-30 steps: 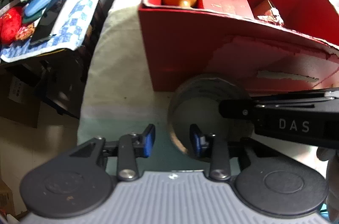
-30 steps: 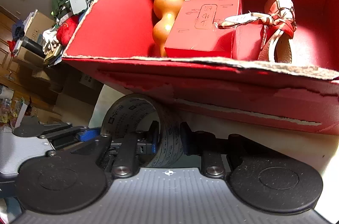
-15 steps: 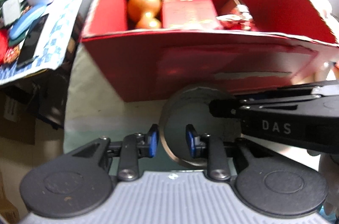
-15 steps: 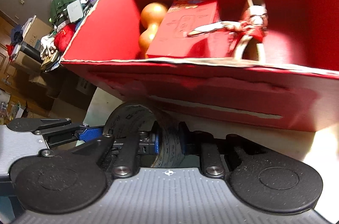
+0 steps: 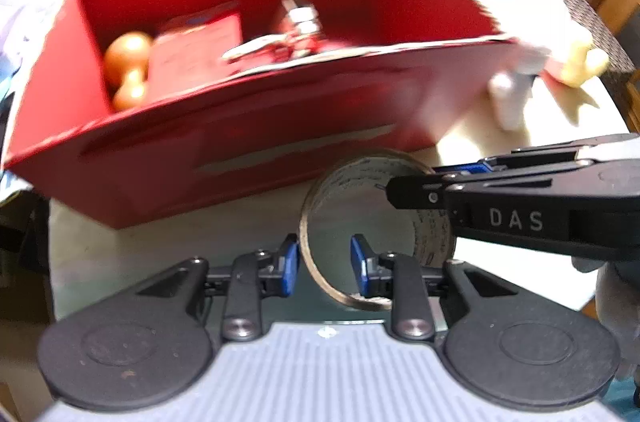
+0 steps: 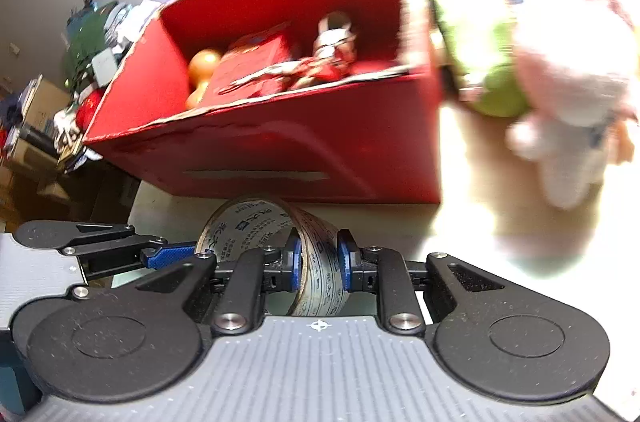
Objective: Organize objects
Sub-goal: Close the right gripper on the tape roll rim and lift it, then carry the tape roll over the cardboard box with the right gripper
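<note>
Both hand-held grippers, left (image 5: pixel 325 260) and right (image 6: pixel 319 264), clamp the tape roll (image 5: pixel 376 222); lift level, clear red box (image 5: pixel 248 126) rim at 12 o'clock.

Left gripper (image 5: pixel 325 261): black linkage arms, blue finger pads, silver screws, ribbed grey housing. Right gripper (image 6: pixel 319 259): alike, marked "DAS"; possibly gloved hand (image 5: pixel 612 286), blurred.

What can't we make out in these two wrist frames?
- Stuffed toys, right wrist view: overexposed and motion-blurred.
- Red box floor, both views: hidden by its near wall.
- Tape roll lower rim, left wrist view: behind the left gripper.
- Print on roll, right wrist view: too small.
</note>
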The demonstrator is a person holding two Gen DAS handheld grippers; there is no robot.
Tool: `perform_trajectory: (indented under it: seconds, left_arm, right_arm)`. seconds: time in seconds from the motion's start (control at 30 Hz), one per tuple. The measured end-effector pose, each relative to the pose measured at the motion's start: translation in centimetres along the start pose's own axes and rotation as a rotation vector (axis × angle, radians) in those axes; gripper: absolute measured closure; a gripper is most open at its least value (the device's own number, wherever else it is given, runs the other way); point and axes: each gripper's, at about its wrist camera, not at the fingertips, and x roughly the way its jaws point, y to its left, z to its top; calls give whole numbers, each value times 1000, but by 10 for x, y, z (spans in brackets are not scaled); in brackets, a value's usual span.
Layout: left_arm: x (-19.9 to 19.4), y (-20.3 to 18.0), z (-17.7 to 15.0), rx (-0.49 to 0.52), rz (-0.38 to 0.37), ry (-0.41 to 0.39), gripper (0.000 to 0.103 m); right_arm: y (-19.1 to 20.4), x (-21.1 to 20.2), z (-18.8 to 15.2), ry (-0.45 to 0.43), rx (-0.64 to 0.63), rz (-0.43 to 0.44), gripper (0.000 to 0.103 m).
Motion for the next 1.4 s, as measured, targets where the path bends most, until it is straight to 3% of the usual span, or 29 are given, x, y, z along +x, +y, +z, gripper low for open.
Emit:
perform_trajectory:
  seconds: [0.47,0.8,1.13,1.27,1.4]
  left_arm:
    - [-14,-95,29,91,-56,-64,75]
    - [-40,-135,56,110,-27,-158,75]
    - [-81,-106,90,37,-17,-322,73]
    - [-83,-76,99,6,-15,-356,73]
    - [-75,-41,105,-49,-68,-350,73]
  right_arm:
    - [-73,-69,-15,-111,61,-8,83]
    - [-94,-112,11,-218,3,41,83]
    - [-56,-121,75,-329,-145,94,82]
    - [-25,-104,94,-331,-228,70,82]
    - [5,-81,106,-326,-320,14,82]
